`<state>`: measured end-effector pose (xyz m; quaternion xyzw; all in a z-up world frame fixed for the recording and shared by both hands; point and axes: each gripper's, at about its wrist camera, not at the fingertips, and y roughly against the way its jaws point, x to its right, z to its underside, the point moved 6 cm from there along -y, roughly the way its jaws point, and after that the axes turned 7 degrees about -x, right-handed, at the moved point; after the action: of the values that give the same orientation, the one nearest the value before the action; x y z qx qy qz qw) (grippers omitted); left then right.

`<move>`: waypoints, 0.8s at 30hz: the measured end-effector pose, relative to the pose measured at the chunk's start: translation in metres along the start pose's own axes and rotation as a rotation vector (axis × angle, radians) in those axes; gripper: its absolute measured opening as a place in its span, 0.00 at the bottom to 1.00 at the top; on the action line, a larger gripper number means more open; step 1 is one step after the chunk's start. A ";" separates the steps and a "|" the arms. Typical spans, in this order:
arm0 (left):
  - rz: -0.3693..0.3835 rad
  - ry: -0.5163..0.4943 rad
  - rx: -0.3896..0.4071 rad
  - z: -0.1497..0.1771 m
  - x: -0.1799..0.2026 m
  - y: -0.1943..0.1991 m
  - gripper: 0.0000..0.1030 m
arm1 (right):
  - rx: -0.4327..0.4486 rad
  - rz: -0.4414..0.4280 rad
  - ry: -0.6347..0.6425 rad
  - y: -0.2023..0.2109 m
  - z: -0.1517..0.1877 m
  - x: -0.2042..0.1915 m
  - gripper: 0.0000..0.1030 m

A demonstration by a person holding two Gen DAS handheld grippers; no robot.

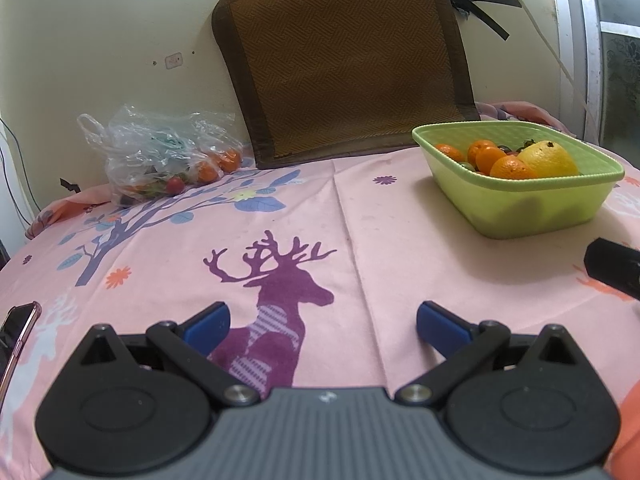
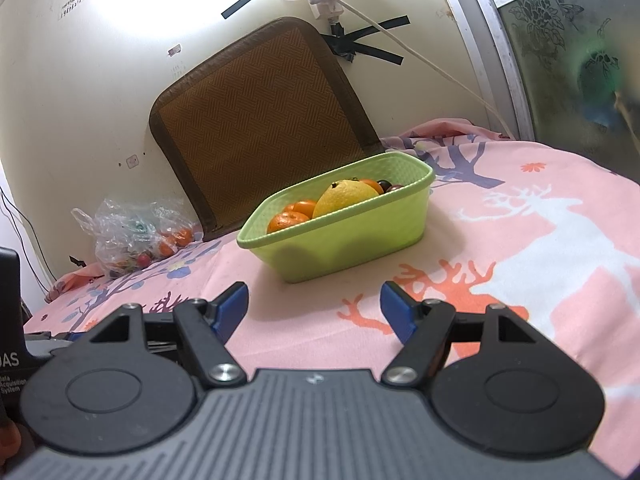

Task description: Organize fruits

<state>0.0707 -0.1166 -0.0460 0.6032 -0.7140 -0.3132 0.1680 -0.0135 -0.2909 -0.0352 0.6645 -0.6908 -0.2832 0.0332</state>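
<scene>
1. Left wrist view: the left tongs (image 1: pixel 323 322) gape wide and empty over the pink cloth (image 1: pixel 360 240); a green basket (image 1: pixel 560 208) sits ahead to the right, long axis running from near right to far left; it holds a big yellow fruit (image 1: pixel 548 158), several oranges (image 1: pixel 512 168) and small dark fruit; a clear bag (image 1: pixel 156 152) with oranges and a red fruit lies far left by the wall; a phone (image 1: pixel 18 328) lies at the left edge.
2. Right wrist view: the right tongs (image 2: pixel 314 306) stand wide, empty; the basket (image 2: pixel 352 236) sits just ahead, its long axis slanting from near left to far right; the yellow fruit (image 2: pixel 348 198) lies among oranges (image 2: pixel 288 220); the bag (image 2: pixel 132 236) sits far left; a brown mat (image 2: pixel 260 128) leans on the wall.
</scene>
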 end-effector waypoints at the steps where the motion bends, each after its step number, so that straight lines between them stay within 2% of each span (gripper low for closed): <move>1: 0.000 0.000 0.000 0.000 0.000 0.000 1.00 | 0.000 0.000 0.000 0.000 0.000 0.000 0.73; 24: -0.009 0.000 0.001 0.000 0.000 0.000 1.00 | 0.000 -0.001 0.000 0.000 0.000 0.000 0.73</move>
<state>0.0702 -0.1166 -0.0460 0.6064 -0.7116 -0.3136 0.1660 -0.0135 -0.2911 -0.0353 0.6649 -0.6903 -0.2833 0.0328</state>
